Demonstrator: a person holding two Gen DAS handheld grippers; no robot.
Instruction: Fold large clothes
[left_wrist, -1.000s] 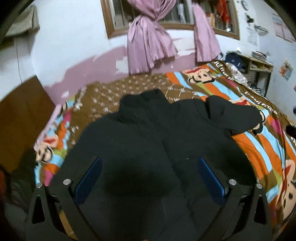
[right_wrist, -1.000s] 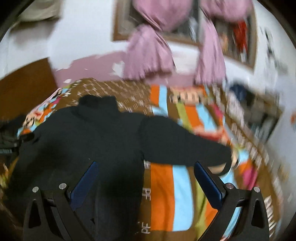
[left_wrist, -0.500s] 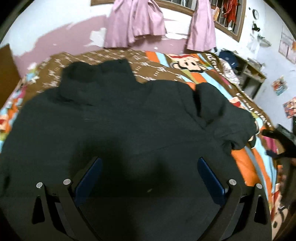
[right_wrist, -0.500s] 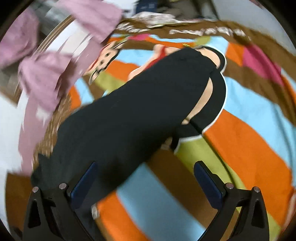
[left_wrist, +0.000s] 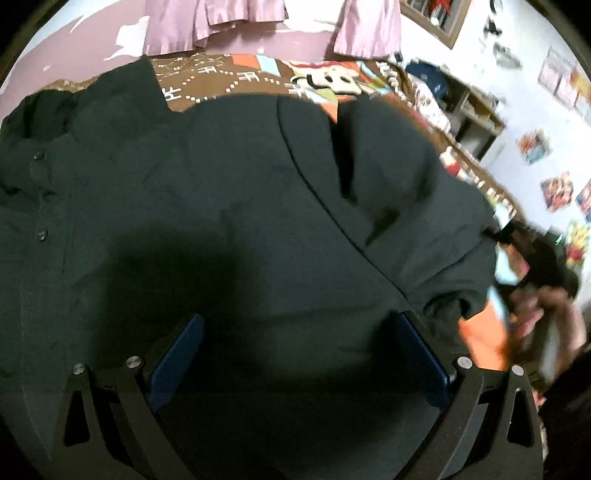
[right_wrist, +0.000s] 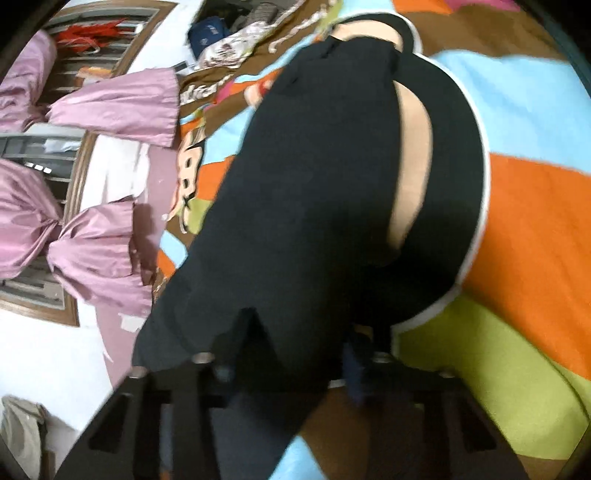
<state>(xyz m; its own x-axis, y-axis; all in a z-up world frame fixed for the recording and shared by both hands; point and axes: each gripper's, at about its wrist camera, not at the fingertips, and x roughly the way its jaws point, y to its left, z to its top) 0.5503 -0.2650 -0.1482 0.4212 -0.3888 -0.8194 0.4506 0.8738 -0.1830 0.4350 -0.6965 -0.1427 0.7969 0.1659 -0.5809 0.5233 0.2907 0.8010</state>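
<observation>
A large black jacket (left_wrist: 229, 206) lies spread flat on the bed, collar at the far left. My left gripper (left_wrist: 295, 362) is open and empty, low over the jacket's body. The jacket's right sleeve (left_wrist: 413, 192) lies folded partway toward the body. In the right wrist view the same black sleeve (right_wrist: 314, 192) runs up from my right gripper (right_wrist: 291, 369), whose fingers have closed on its cuff end. The right gripper also shows blurred at the right edge of the left wrist view (left_wrist: 535, 280).
The bed has a colourful striped cartoon blanket (right_wrist: 524, 229). Pink curtains (right_wrist: 103, 258) hang on a window on the wall behind the bed. A shelf with clutter (left_wrist: 469, 107) stands beside the bed on the right.
My left gripper moved lower and closer over the jacket. My right gripper moved in on the sleeve end and went from open to shut on it.
</observation>
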